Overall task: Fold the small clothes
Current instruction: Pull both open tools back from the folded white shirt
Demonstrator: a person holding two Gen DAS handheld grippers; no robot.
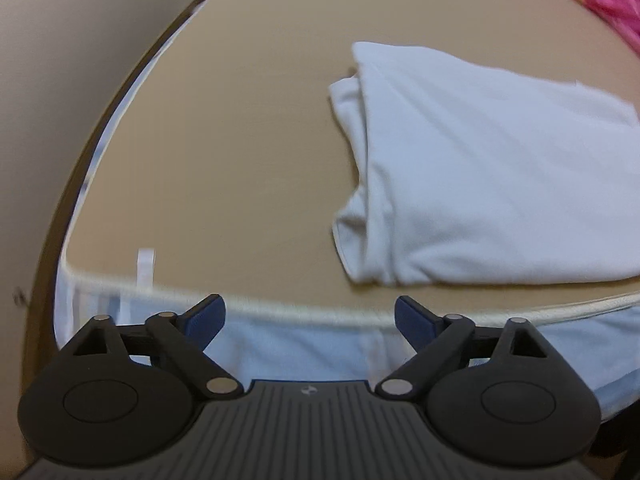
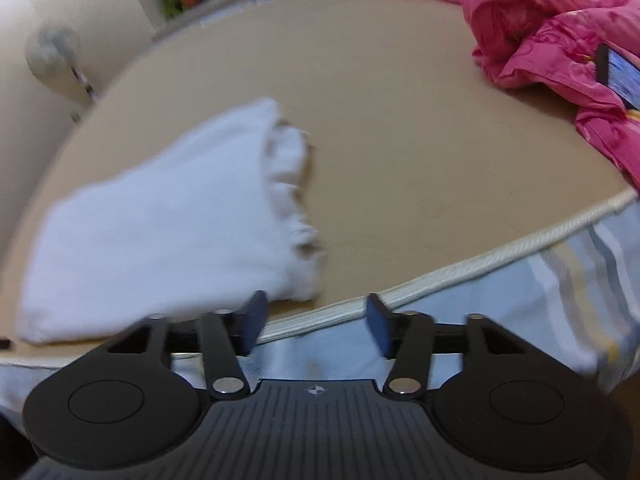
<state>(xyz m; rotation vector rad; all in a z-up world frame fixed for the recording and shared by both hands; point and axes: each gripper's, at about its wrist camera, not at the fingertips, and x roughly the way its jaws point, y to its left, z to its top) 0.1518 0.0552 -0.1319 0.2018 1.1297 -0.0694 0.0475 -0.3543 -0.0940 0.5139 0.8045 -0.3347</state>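
Note:
A white garment (image 1: pixel 480 172) lies folded into a flat stack on the tan mattress top (image 1: pixel 240 140), near its front edge. It also shows in the right wrist view (image 2: pixel 160 220), blurred, at the left. My left gripper (image 1: pixel 310 316) is open and empty, held off the front edge of the mattress, to the left of and below the garment. My right gripper (image 2: pixel 316 324) is open and empty, over the piped front edge, just right of the garment's near corner.
A pink quilt (image 2: pixel 560 40) is bunched at the far right of the mattress, with a phone (image 2: pixel 620 76) lying on it. White piping (image 2: pixel 480 264) runs along the mattress edge above a striped sheet (image 2: pixel 560 288). A fan (image 2: pixel 52 52) stands at the left.

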